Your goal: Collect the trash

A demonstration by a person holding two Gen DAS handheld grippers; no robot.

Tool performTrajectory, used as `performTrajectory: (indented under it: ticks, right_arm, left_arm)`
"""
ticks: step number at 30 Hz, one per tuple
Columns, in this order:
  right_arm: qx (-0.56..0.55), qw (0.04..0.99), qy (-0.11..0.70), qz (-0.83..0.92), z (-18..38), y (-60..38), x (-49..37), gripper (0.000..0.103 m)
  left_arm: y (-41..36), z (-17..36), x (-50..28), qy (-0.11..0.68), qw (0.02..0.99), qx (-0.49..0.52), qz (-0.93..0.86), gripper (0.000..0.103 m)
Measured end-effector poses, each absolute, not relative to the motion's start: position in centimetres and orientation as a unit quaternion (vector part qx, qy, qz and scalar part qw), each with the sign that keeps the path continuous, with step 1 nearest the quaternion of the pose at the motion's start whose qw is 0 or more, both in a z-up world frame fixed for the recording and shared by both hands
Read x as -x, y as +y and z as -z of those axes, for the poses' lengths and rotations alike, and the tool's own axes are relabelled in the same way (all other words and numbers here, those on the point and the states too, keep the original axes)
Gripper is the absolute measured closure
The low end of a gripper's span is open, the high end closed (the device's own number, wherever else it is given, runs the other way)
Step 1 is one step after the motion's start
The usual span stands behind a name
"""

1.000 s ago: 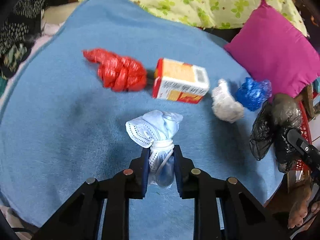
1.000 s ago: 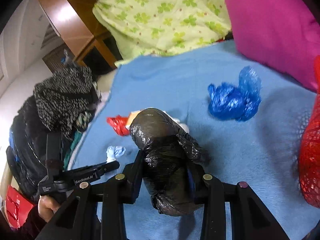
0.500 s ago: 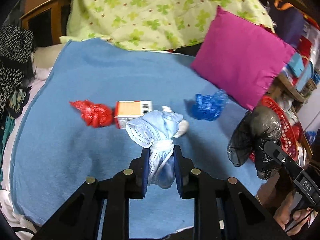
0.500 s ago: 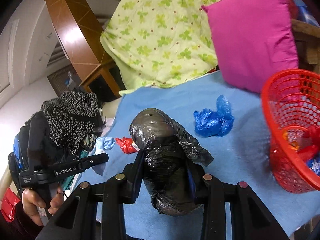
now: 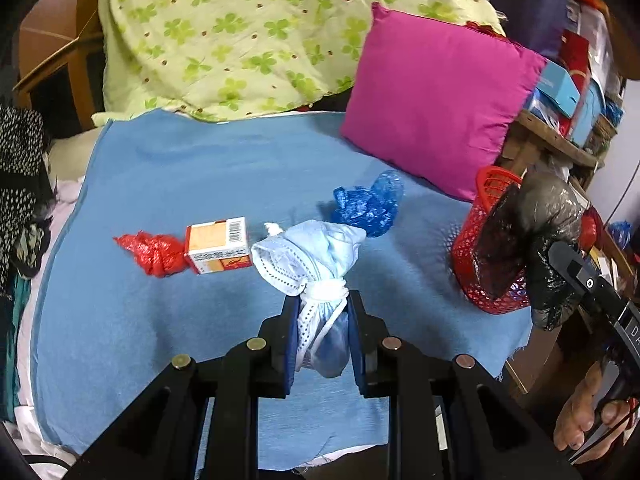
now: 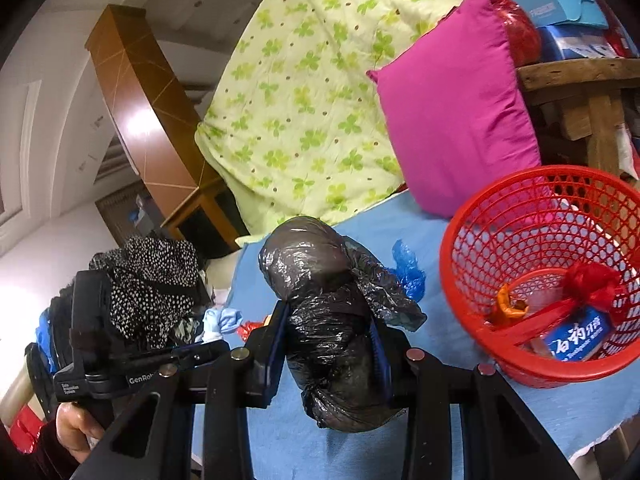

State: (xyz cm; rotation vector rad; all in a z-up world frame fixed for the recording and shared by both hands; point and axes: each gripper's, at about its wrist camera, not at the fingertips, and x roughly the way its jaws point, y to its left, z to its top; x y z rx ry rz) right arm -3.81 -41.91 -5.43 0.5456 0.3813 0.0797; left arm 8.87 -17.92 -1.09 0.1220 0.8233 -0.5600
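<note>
Both tools were loaded. The left gripper (image 5: 322, 332) was clamped on a knotted blue face mask (image 5: 316, 264), held above the blue blanket (image 5: 160, 184) at lower centre of the left view. The right gripper (image 6: 326, 344) was clamped on a wadded black plastic bag (image 6: 328, 312), whose long axis ran along the fingers, bulging out past the fingertips. The relation that governed the coming move: the red mesh basket (image 6: 520, 372) sat at the blanket's edge in the lower right of the right view, just beside and right of the black bag, its mouth open upward. The right gripper was plainly the nearer; from the left view the basket (image 5: 468, 256) lay well apart, at the right edge. The bag probably needed only a short carry rightward over the rim before release. The basket already held a red knotted bag (image 6: 592, 284), an orange scrap (image 6: 508, 304) and a blue toothpaste box (image 6: 576, 336). Still on the blanket in the left view were a red plastic bag (image 5: 156, 252), a small carton (image 5: 218, 244) touching it, a white wad partly hidden behind the mask, and a blue plastic bag (image 5: 368, 204) near the magenta pillow (image 5: 436, 100).
</note>
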Motion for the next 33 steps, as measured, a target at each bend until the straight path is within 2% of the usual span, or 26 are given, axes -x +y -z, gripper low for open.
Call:
performTrajectory:
  ticks: [33]
  right_arm:
    - [-0.300,0.948,0.107,0.021,4.8,-47.8,9.3,0.063]
  left_arm:
    - [-27.9,-1.2,-6.1,0.346,0.872,-0.134,0.318,0.079]
